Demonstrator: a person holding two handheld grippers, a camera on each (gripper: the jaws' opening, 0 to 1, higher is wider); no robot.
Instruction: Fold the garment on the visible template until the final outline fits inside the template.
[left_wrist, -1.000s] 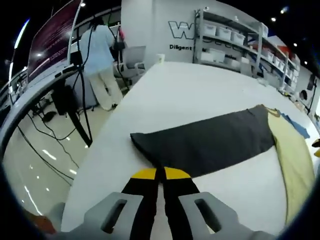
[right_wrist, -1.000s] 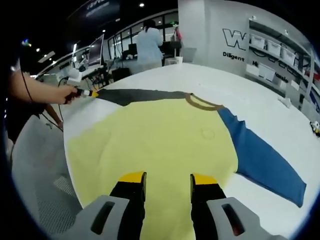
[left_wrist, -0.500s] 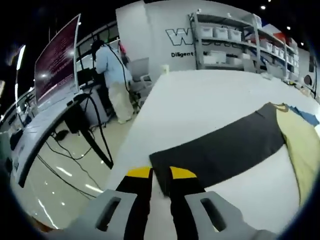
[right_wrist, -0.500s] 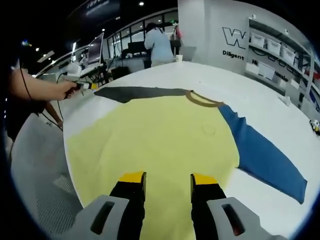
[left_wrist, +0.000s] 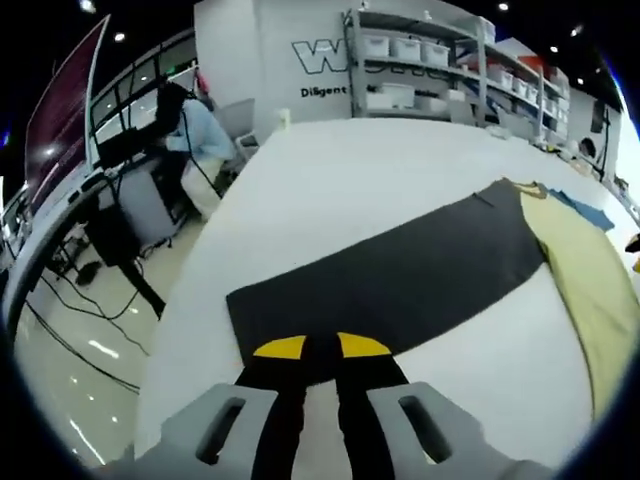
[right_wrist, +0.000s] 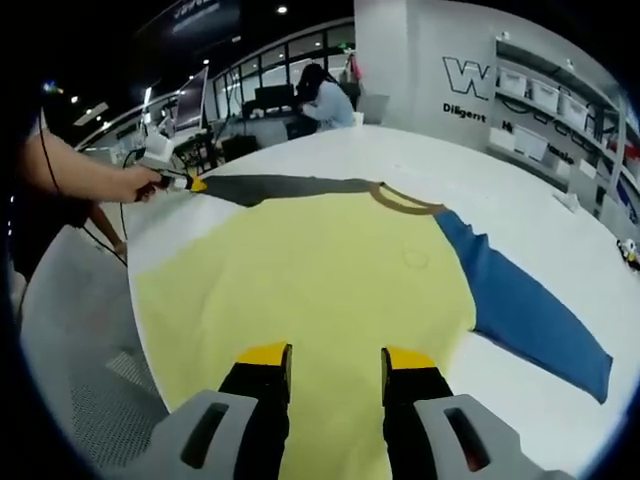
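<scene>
The left gripper (left_wrist: 309, 346) is closed on the cuff of the dark grey sleeve (left_wrist: 400, 275), which runs ahead toward the yellow shirt body (right_wrist: 310, 290). The right gripper (right_wrist: 335, 358) is held open over the hem, the blue sleeve (right_wrist: 525, 320) lying ahead to its right. The sleeve is best carried across the body flat and taut, wrinkles being avoided, on the white table (left_wrist: 330, 180)

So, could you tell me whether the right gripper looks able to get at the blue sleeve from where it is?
Probably yes: the right gripper is open over the yellow body, and the blue sleeve lies flat with nothing on it.
</scene>
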